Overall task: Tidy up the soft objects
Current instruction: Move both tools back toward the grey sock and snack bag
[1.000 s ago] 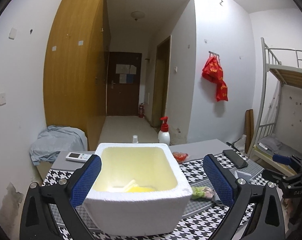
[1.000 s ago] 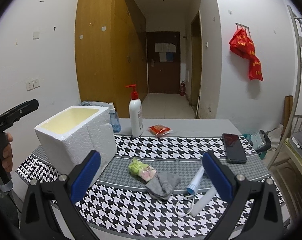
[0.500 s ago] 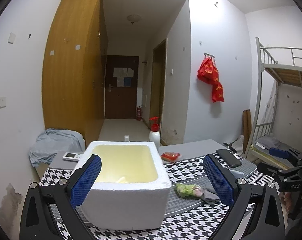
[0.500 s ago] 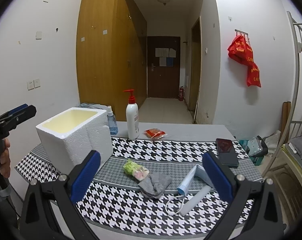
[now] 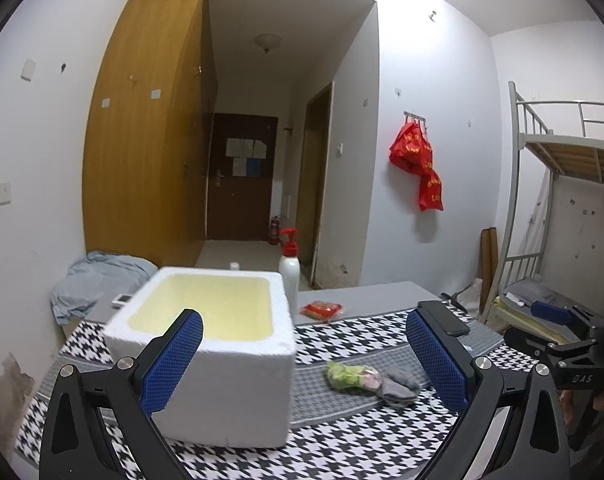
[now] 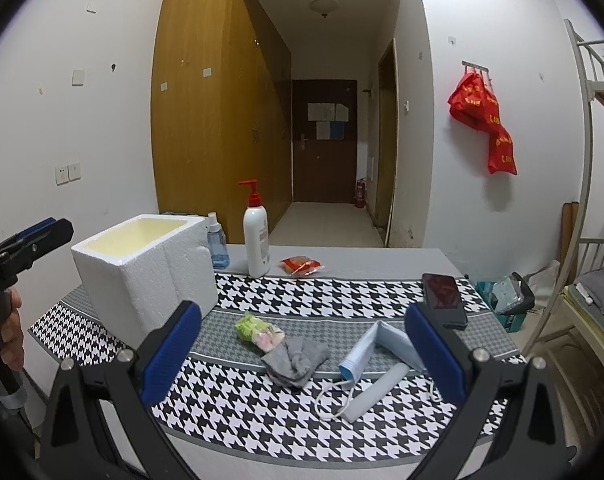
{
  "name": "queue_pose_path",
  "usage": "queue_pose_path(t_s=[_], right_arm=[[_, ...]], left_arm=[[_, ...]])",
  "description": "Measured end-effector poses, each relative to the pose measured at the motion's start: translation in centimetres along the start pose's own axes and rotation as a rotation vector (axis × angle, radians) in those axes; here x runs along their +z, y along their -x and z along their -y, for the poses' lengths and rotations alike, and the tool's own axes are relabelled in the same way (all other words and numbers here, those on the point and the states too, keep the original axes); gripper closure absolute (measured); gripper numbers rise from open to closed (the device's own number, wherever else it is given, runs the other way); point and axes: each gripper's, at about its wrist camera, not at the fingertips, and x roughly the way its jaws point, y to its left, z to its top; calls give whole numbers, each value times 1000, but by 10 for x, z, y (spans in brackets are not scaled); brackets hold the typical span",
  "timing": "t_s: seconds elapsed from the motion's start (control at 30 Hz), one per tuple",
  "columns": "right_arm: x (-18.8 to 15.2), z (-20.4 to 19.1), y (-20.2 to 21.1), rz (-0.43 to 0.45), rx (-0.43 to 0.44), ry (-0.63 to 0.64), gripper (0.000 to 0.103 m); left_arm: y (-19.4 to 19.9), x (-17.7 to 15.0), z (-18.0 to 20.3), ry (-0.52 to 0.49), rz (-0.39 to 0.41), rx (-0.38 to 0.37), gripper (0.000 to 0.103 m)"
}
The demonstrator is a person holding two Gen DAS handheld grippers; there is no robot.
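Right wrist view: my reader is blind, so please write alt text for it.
An open right gripper hovers over a houndstooth table holding a grey sock, a green toy and a face mask. A white foam box stands at left.

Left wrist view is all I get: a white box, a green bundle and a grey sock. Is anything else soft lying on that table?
Observer: Yes. A pale blue face mask lies just right of the grey sock, with its ear loops trailing toward the near edge.
Operator: What is the white cap poking up behind the box?
Observer: It tops a blue spray bottle, which stands beside the foam box, left of the pump bottle.
Operator: Is the other gripper holding anything?
Observer: No. The right gripper is open and empty, with the sock and mask ahead between its fingers.
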Motion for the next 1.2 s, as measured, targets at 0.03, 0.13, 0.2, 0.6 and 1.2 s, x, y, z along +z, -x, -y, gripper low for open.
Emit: queue_pose_path(t_s=[0.03,0.13,0.2,0.6,1.2], right_arm=[[-2,2,0,1,-4,-3,0],[-8,8,1,2,-10,-6,0],[-11,11,2,0,-12,-7,0],[-32,24,4,-23,-5,-22,0],[-48,55,-2,-41,-92,-111,0]], left_arm=[[-1,-3,2,5,-5,-8,1],[0,-10,6,15,0,-12,1],[1,-15,10,16,0,-9,1],[-10,-35,32,16,-46,-79,1],[-50,-45,67,-42,-132,-170,1]])
